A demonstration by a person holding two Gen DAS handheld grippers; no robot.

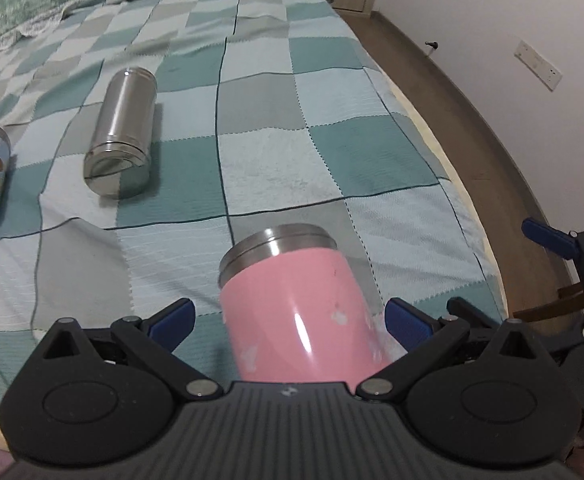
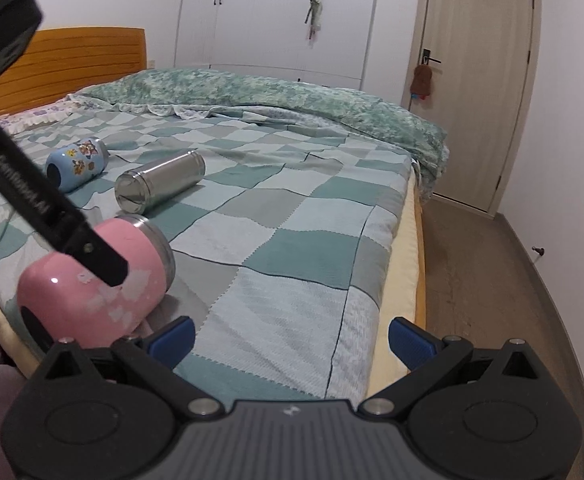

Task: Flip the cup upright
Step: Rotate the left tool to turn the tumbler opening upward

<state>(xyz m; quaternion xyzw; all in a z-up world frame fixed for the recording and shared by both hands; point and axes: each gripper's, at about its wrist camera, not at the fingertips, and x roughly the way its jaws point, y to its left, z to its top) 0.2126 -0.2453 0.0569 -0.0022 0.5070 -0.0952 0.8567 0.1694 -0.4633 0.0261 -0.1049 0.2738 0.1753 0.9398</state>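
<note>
Pink cup [image 1: 296,312] on its side near the bed [image 1: 332,152] edge, steel rim pointing away. Looks rigid, glossy, likely slippery; I'd grab mid-body. It's between my left gripper [image 1: 290,320] fingers, spread wide, right pad seemingly touching, left apart. Right gripper [image 2: 292,340] open, empty.

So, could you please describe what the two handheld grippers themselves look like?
Both the left gripper and the right gripper share one design: a matte black ribbed body, round black hubs, angular black linkage arms with silver pins, blue ridged finger pads, and a small white logo. No cables show.
</note>
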